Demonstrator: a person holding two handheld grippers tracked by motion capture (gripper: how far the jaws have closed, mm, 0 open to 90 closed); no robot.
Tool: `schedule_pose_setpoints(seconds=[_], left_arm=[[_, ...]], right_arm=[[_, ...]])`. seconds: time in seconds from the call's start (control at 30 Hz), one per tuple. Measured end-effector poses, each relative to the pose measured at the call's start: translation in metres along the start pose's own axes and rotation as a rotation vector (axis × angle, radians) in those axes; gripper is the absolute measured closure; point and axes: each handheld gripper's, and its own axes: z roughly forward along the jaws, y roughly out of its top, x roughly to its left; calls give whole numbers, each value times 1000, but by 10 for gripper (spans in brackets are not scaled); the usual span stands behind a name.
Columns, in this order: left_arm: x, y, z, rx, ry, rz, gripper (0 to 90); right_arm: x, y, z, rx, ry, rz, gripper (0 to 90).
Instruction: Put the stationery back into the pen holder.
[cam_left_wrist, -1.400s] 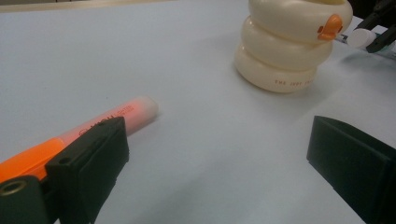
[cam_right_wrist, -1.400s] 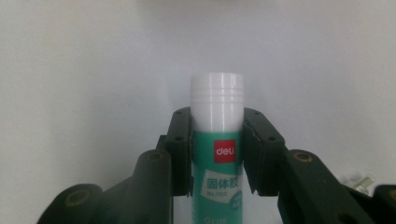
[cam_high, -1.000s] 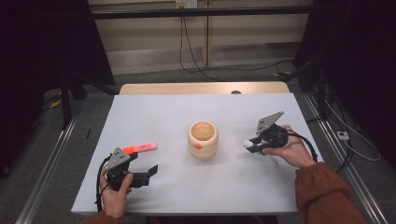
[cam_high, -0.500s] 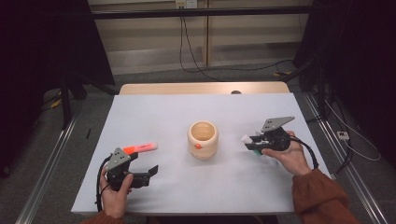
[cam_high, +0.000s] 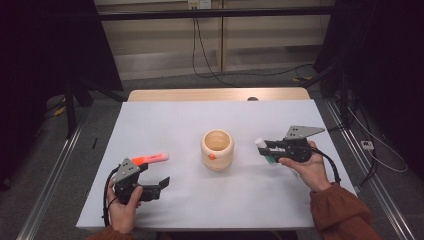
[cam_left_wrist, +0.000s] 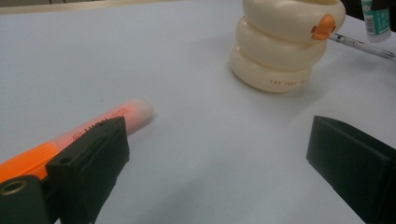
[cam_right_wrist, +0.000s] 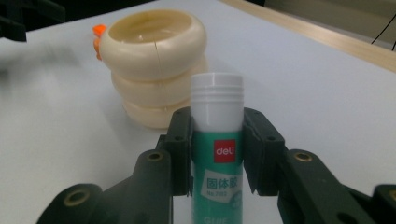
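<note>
The right claw (cam_right_wrist: 217, 154) is clamped on a glue stick (cam_right_wrist: 217, 140), white cap forward, held right of the cream cup (cam_high: 217, 148) at mid-desk (cam_high: 200, 115). The left claw (cam_left_wrist: 219, 158) gapes wide, holding nothing, left of the cup and nearer the person; an orange highlighter (cam_left_wrist: 93, 128) lies against its left jaw.

white table (cam_high: 165, 125), grey floor (cam_high: 45, 175), dark curtains (cam_high: 45, 45), pale wall panels (cam_high: 165, 40)

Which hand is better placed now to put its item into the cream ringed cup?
Right. The right tongs are shut on the green-and-white glue stick, facing the cream ringed cup; the left tongs stand open beside the orange highlighter.
</note>
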Motion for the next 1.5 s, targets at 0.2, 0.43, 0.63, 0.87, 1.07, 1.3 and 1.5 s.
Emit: schedule_pose_setpoints(seconds=[0.2, 0.43, 0.63, 0.87, 1.07, 1.3, 1.5], left_arm=[[0, 0, 1, 3, 0, 1, 56], [0, 0, 1, 0, -3, -4, 56], [0, 0, 1, 4, -2, 2, 56], [0, 0, 1, 0, -6, 1, 56], [0, 0, 0, 1, -2, 2, 56], [0, 0, 0, 1, -6, 3, 56], [0, 0, 1, 1, -8, 6, 56]], right_arm=[[2, 6, -1, -54, 20, 24, 661], [5, 15, -2, -75, 36, 31, 660], [8, 32, 4, -83, 54, 15, 660], [11, 50, 16, -104, 65, -5, 660], [13, 63, 26, -134, 80, -4, 661], [15, 76, 38, -159, 109, -29, 661], [12, 84, 48, -164, 90, -12, 660]])
